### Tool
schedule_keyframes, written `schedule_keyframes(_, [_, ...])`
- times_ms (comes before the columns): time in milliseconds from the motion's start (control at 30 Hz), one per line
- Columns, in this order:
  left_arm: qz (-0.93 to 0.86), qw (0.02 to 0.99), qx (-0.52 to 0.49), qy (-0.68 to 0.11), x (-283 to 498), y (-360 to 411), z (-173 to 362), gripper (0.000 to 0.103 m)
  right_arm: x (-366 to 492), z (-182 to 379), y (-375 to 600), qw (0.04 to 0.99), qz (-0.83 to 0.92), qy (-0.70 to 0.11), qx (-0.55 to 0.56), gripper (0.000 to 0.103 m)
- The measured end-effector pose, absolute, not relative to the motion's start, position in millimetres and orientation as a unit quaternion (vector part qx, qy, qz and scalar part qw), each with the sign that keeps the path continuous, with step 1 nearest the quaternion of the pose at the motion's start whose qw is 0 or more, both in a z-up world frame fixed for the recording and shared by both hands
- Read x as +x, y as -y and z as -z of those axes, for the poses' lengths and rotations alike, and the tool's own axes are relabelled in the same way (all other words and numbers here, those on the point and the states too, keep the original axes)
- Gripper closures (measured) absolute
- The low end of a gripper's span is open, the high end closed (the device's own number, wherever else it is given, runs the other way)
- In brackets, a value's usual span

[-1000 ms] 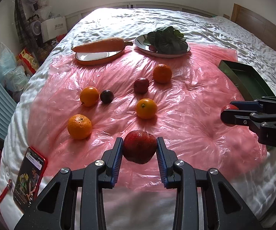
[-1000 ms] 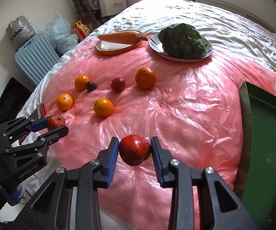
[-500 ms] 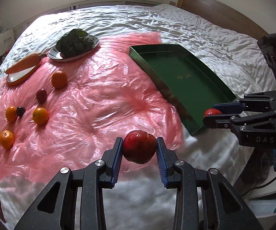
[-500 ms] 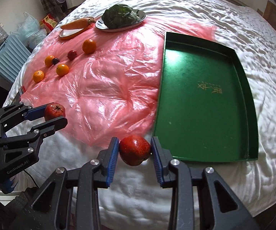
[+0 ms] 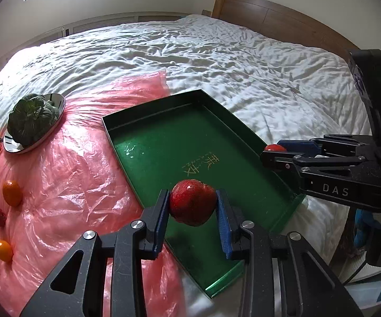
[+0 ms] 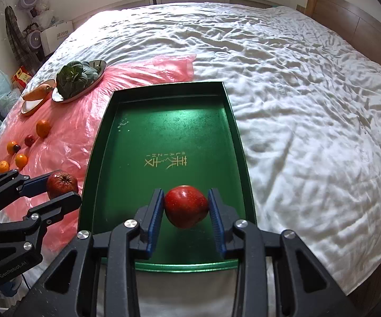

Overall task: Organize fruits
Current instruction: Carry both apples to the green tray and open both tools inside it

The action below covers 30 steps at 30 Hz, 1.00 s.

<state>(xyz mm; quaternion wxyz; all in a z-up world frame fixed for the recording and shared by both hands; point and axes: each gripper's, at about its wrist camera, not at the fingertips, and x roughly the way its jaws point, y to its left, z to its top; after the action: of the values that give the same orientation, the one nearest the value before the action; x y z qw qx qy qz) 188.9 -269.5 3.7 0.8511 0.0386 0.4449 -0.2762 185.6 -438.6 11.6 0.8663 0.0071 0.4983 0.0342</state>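
My left gripper [image 5: 192, 206] is shut on a red apple [image 5: 192, 202], held above the near left corner of the green tray [image 5: 164, 142]. My right gripper [image 6: 185, 206] is shut on another red apple [image 6: 185, 206], held above the tray's near end [image 6: 164, 137]. The left gripper and its apple [image 6: 62, 183] show at the left in the right wrist view; the right gripper's apple [image 5: 274, 148] shows at the tray's right rim in the left wrist view. Several oranges [image 6: 43, 128] and small dark fruits [image 6: 29, 140] lie on the pink plastic sheet [image 6: 66, 137].
A plate of leafy greens [image 6: 78, 78] and a dish with a carrot [image 6: 35, 95] stand at the far end of the sheet. White bedding [image 6: 296, 92] spreads to the right. A wooden headboard [image 5: 269, 15] stands behind. Bags and boxes [image 6: 55, 34] line the wall at left.
Both grippers have moved right with their apples, from beside the tray to above its near end. The tray now fills the middle of both views.
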Motion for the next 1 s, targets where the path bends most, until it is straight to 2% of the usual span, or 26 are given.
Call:
schedule_keyframes(300, [0.228, 0.851, 0.033, -0.473, 261, 278, 38, 0.073, 240, 36, 435, 0.862, -0.059, -0.504, 0.000, 0.043])
schedule_keyframes(633, [0.226, 0.838, 0.051, -0.494, 269, 289, 64, 0.073, 242, 55, 437, 0.856, -0.062, -0.514, -0.006, 0.043])
schedule_keyframes(1000, [0.225, 0.840, 0.055, -0.491, 267, 290, 64, 0.073, 240, 54, 431, 0.858, -0.065, -0.509, -0.031, 0.041])
